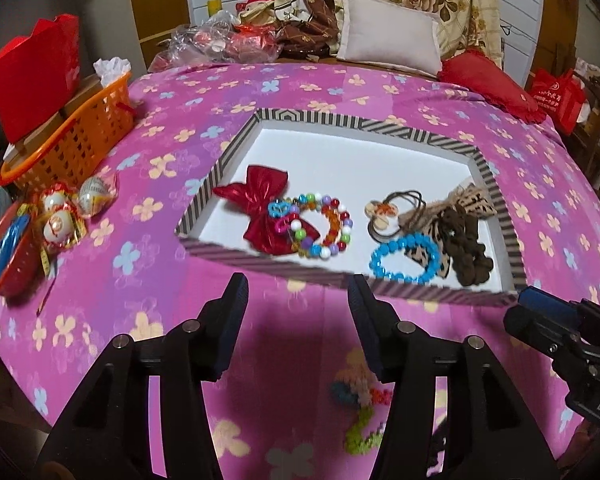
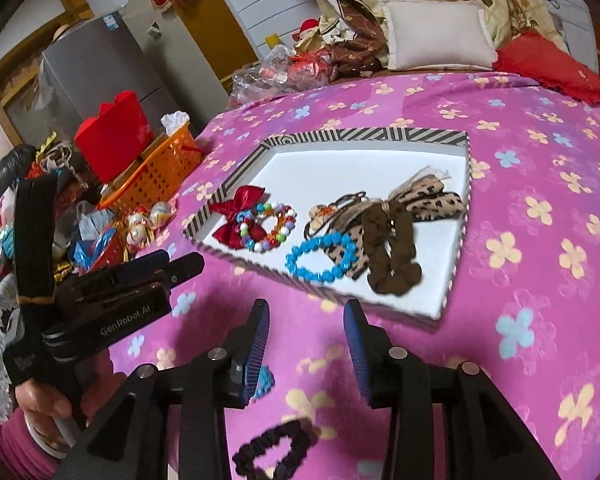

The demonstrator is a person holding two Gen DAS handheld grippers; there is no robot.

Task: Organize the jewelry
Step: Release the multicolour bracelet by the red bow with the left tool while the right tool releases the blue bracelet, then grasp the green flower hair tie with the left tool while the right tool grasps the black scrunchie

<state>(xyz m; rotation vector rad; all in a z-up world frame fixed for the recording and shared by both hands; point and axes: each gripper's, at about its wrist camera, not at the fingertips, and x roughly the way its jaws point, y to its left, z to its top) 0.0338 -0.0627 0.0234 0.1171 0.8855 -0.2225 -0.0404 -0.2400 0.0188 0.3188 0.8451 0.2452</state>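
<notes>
While glossy beaded bracelets (image 1: 405, 259) fill striped rectangular tray (image 1: 380, 126).

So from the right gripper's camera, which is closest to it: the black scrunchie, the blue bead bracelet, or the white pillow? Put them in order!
1. Black scrunchie: on the bedspread, low between the right gripper's open jaws.
2. Blue bracelet: in the striped tray, near its front edge.
3. White pillow: far back, at the head of the bed.
</notes>
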